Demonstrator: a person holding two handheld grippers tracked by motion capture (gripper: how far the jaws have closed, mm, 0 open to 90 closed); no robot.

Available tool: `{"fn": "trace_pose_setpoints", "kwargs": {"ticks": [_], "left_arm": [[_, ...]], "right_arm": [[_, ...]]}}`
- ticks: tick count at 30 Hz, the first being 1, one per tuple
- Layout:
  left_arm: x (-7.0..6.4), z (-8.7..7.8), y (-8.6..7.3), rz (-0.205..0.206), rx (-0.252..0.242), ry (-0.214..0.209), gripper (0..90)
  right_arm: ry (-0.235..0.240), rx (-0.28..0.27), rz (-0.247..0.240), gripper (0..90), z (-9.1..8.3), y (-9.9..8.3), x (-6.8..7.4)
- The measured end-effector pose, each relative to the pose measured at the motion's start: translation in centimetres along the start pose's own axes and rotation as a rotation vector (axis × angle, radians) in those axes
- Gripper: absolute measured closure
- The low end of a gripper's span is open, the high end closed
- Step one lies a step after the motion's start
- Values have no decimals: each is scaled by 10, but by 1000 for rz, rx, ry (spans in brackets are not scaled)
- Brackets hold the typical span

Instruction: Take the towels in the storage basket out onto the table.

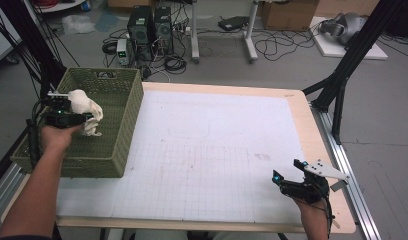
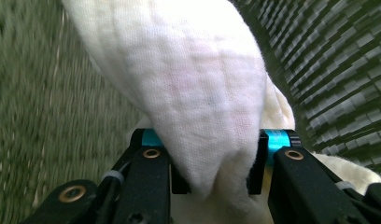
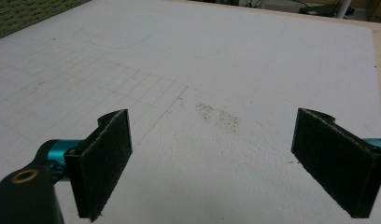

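Note:
A cream-white cloth [image 1: 87, 110] hangs bunched from my left gripper [image 1: 74, 117], held above the inside of the green woven basket [image 1: 117, 150] at the table's left. In the left gripper view the cloth [image 2: 198, 88] fills the space between the two jaws, which are shut on it, with the basket's weave [image 2: 347, 70] behind. My right gripper [image 1: 292, 172] rests near the table's front right corner. Its two black pads [image 3: 109, 154] stand wide apart over the white mat [image 3: 226, 60], nothing between them.
The white gridded mat [image 1: 212, 150] covers most of the wooden table [image 1: 304, 115]. A faint stain [image 3: 219, 116] marks the mat ahead of the right gripper. Black stand legs [image 1: 342, 75] rise at the right; computer towers [image 1: 149, 30] and cables lie on the floor beyond.

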State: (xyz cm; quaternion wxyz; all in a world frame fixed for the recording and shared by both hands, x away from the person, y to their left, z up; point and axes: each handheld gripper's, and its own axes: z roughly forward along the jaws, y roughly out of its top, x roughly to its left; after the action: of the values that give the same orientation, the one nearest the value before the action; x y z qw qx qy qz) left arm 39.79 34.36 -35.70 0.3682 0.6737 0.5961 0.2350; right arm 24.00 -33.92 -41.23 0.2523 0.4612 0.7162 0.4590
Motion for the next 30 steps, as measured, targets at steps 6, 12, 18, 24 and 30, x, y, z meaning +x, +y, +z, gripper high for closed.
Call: {"fn": "trace_pose_setpoints", "kwargs": {"ticks": [6, 12, 18, 24, 30], "left_arm": [[-7, -17, 3, 7, -137, -27, 717], [-10, -38, 8, -69, -271, -75, 716], [-22, -56, 12, -52, -352, -129, 717], [-48, -68, 19, 0, -411, -200, 716], [-68, -73, 25, 48, -449, -253, 716]], "right_arm": [[8, -2, -7, 116, 0, 1, 2], [12, -1, -11, 116, 3, 2, 2], [16, -12, -10, 116, 2, 4, 3], [12, -9, -16, 116, 3, 4, 3], [14, -13, -18, 116, 3, 5, 3]]}}
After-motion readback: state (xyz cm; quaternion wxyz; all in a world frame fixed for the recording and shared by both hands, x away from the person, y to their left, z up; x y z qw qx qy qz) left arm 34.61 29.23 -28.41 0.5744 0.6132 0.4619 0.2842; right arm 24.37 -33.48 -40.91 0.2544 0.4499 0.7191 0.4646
